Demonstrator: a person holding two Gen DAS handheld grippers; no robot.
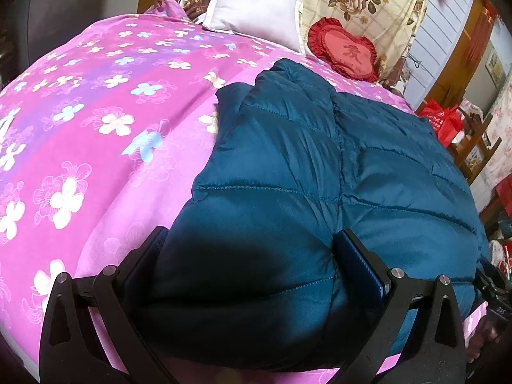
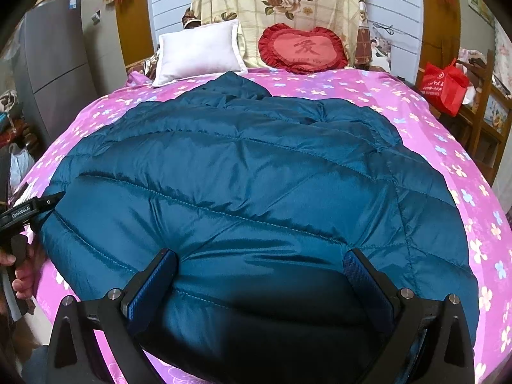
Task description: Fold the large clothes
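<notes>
**Teal jacket lying on the bed, near hem straddled by both grippers**

While the teal quilted down jacket [image 1: 320, 166] is lying on the pink flower-print bedspread [image 1: 96, 102], the left wrist view is showing the left gripper [image 1: 252, 246] sitting at the garment's near left corner. Its jaws are standing wide apart, one on each side of a puffy bulge of the hem, and whether the pads are actually pressing the fabric cannot be told. Along the jacket's left side a raised ridge is running toward the white square pillow [image 1: 256, 16] and the red heart-shaped ruffled cushion [image 1: 344, 51]; it is looking like a sleeve or side panel already turned inward.

From the right wrist view, the right gripper [image 2: 259, 265] is likewise straddling the near hem with its jaws spread wide, nothing clearly pinched. The jacket [image 2: 240, 166] is spreading broad and mostly flat across the middle of the bedspread [image 2: 448, 134], its far end bunching just short of the pillow [image 2: 198, 51] and cushion [image 2: 304, 48]. At the left edge the left gripper [image 2: 35, 206] is showing beside the jacket's corner, with a hand [image 2: 19, 272] below it.

Judging by this, the folding is at an early stage: perhaps one side is tucked, and the lengthwise fold from hem toward collar is not yet done.
</notes>
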